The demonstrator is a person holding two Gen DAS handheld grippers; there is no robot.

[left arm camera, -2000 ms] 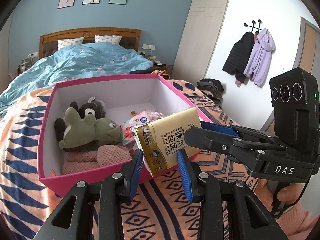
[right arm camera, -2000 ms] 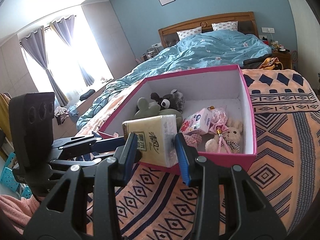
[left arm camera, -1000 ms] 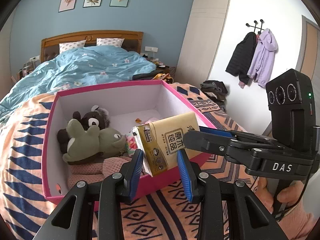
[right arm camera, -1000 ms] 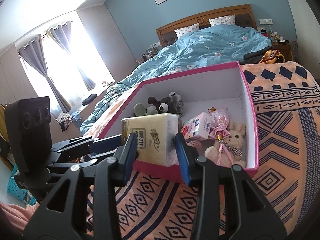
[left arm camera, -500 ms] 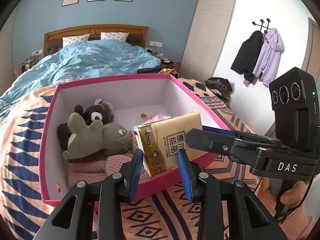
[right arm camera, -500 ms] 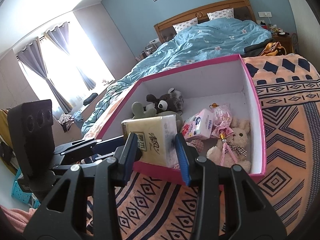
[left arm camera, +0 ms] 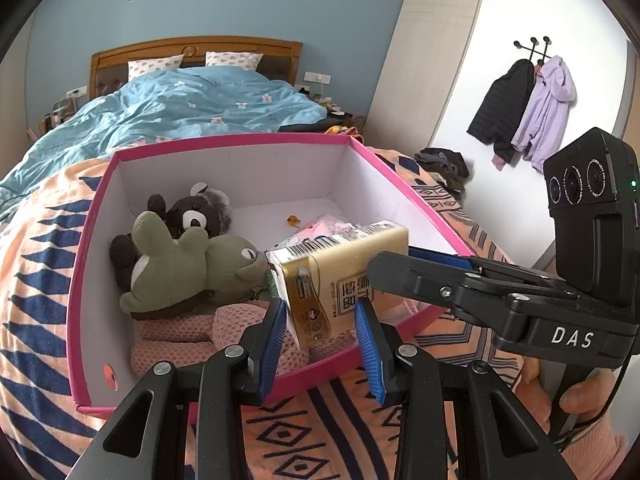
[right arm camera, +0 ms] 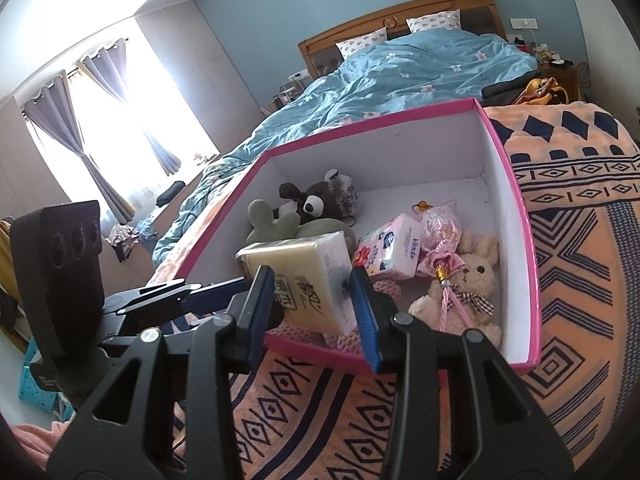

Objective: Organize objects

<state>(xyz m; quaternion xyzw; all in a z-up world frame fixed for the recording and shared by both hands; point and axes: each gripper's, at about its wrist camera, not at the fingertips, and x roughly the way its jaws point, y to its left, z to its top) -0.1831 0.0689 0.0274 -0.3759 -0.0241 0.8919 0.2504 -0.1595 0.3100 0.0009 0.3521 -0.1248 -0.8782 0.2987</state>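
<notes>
A yellow tissue pack (left arm camera: 340, 276) (right arm camera: 304, 276) is held between both grippers, tilted down over the near edge of the pink box (left arm camera: 240, 140) (right arm camera: 520, 240). My left gripper (left arm camera: 322, 336) is shut on one end of it. My right gripper (right arm camera: 316, 308) is shut on the other end. The box holds a green plush (left arm camera: 188, 264), a dark bear plush (left arm camera: 192, 212), a pink knitted item (left arm camera: 188, 328), a pink tissue pack (right arm camera: 390, 252), a pink wrapped item (right arm camera: 440, 232) and a cream bunny (right arm camera: 468, 292).
The box sits on an orange and navy patterned blanket (right arm camera: 580, 240) at the foot of a bed with a blue duvet (left arm camera: 192, 108). Coats (left arm camera: 524, 108) hang on the right wall. A window with curtains (right arm camera: 100, 112) is at the left.
Both grippers have carried the tissue pack forward and tipped it down over the box's near edge. The box now looks closer and larger.
</notes>
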